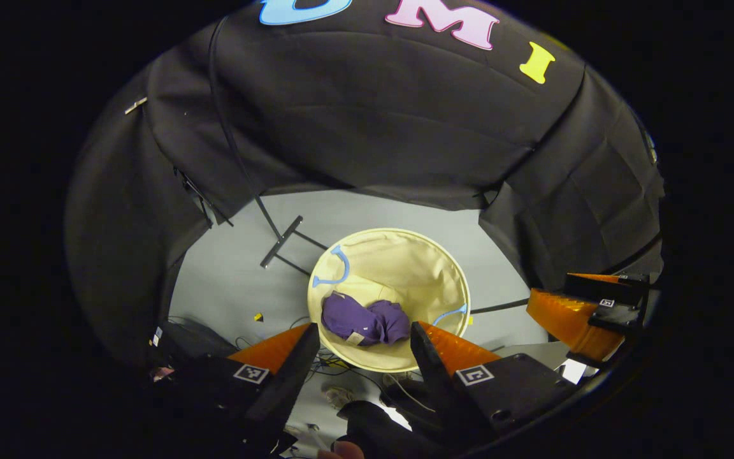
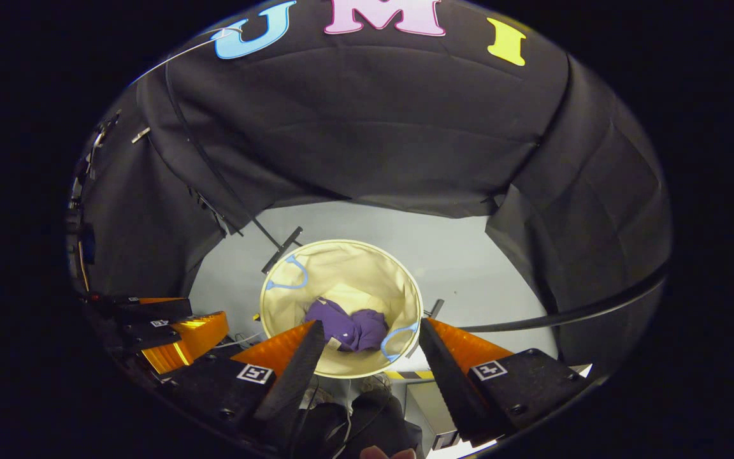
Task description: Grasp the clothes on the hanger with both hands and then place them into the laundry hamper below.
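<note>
Your left claw (image 1: 360, 344) hangs above the laundry hamper (image 1: 450, 268) with its fingers spread wide apart and nothing between them. Your right claw (image 2: 373, 341) is the same: fingers wide apart, gripping nothing, looking down into the hamper from above. In the left gripper view your right claw shows off to the right (image 1: 587, 312), well apart from the left one.

The purple clothes (image 1: 364, 319) lie crumpled inside the hamper, on its bottom toward the near side. The hamper is round and cream-coloured, with two blue handles (image 1: 335, 268), one at the far left of the rim and one at the near right. It stands on the pale grey floor (image 1: 227, 280). A thin black metal stand (image 1: 281, 242) rests on the floor just beyond the hamper on the left.
</note>
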### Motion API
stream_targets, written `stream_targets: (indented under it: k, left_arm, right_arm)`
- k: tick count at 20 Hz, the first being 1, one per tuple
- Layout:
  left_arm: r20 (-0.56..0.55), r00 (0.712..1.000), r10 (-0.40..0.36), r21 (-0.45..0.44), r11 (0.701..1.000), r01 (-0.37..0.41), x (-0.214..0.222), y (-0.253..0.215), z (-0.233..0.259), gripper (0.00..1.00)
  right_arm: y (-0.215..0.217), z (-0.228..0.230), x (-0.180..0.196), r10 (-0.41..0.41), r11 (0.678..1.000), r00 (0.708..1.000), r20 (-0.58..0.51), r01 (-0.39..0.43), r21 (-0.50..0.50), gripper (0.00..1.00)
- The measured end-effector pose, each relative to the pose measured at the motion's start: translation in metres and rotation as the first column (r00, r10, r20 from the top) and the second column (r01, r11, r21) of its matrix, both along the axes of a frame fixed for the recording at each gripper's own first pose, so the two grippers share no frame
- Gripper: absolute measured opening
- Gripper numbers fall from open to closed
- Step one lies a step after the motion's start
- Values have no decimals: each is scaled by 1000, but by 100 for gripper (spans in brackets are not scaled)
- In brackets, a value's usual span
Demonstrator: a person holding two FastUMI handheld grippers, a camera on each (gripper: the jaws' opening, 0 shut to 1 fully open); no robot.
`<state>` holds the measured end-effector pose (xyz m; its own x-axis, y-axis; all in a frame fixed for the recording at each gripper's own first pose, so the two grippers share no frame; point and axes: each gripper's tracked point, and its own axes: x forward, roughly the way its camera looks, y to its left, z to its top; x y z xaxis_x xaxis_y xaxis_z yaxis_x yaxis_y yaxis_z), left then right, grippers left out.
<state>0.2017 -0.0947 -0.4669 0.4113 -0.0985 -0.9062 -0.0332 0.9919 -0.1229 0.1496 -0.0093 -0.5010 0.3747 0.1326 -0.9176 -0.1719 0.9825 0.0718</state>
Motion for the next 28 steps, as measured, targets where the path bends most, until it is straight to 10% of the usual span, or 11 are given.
stream_targets:
  k: [12,28]
  left_arm:
    - [403,915,-23,37,999,9,31,23,183,91]
    - [810,584,-45,66,998,-15,-26,66,417,90]
  right_arm:
    - [19,166,36,-71,997,931,358,63,33,97]
    - [50,407,19,-116,993,634,764,97,70,98]
